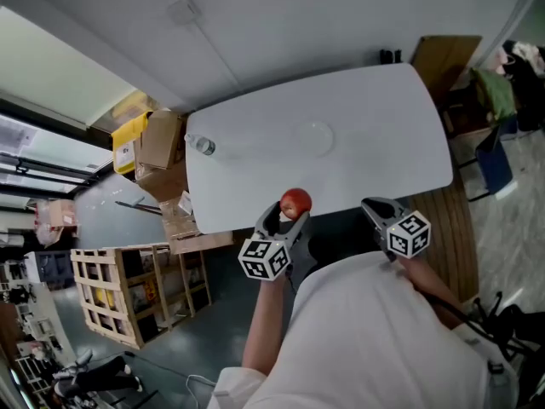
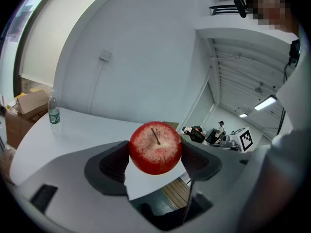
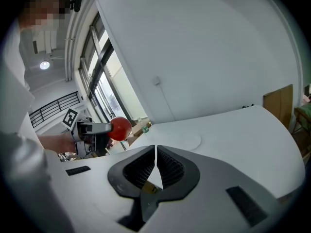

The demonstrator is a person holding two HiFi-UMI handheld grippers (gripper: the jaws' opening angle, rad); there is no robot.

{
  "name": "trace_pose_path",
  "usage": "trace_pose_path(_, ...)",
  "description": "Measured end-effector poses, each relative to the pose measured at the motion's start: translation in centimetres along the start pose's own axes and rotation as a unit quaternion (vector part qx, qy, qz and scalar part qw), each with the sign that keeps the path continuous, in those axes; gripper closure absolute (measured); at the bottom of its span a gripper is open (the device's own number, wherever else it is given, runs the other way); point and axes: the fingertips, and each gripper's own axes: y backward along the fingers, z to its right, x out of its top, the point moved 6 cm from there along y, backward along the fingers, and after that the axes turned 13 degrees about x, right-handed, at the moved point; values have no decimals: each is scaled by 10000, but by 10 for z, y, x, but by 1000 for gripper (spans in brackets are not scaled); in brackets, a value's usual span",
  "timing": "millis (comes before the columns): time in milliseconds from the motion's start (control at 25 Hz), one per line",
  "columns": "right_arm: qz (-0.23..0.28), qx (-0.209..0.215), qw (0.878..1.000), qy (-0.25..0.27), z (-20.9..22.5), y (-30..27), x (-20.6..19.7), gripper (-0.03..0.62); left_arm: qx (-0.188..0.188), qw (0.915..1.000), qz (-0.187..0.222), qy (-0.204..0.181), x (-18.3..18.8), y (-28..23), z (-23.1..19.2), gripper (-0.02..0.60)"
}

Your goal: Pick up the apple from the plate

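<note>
1. Left gripper is seen clenched on the red apple; in the left gripper view the fruit is pinched between the two dark pads, with its stem turned toward the camera.
2. The apple is held in the air at the lower centre of the head view, over the near edge of the white table.
3. The clear plate is seen lying flat near the middle of the table, above the apple in the frame and well apart from it.
4. The right gripper is held to the right of the apple, by the same near edge, and its jaws are pressed together tip to tip.
5. A water bottle is seen at the left end of the table; it is shown standing upright in the left gripper view.
6. Cardboard boxes are stacked just beyond that end, and a wooden crate is seen on the floor at the lower left of the head view.
</note>
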Motion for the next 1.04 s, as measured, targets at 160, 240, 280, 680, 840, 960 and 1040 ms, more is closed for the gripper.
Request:
trace_pose_path(160,-19,209,9997,95,13,-3,16,556,113,9999,26,39,3,-7,13,245)
trace_pose_path(240,-29,303,9995,100,16,-5,19,554,156,9999,12,52,1,-9,17,245)
trace_pose_path(280,-34,342,9994,104,18,-5,20,556,175,9998,6,63,0,-9,19,245)
trace_pose_path(680,50,504,9987,75,40,-4,36,556,289,9996,18,64,7,-22,30,244)
trace_pose_path(840,64,557,9984,80,41,-1,37,556,320,9995,12,52,8,-23,35,244)
trace_pose_path(960,96,572,9983,70,42,1,38,556,321,9995,5,60,7,-24,37,245)
trace_pose_path(1040,115,576,9983,67,43,2,39,556,327,9994,-5,66,6,-24,37,244)
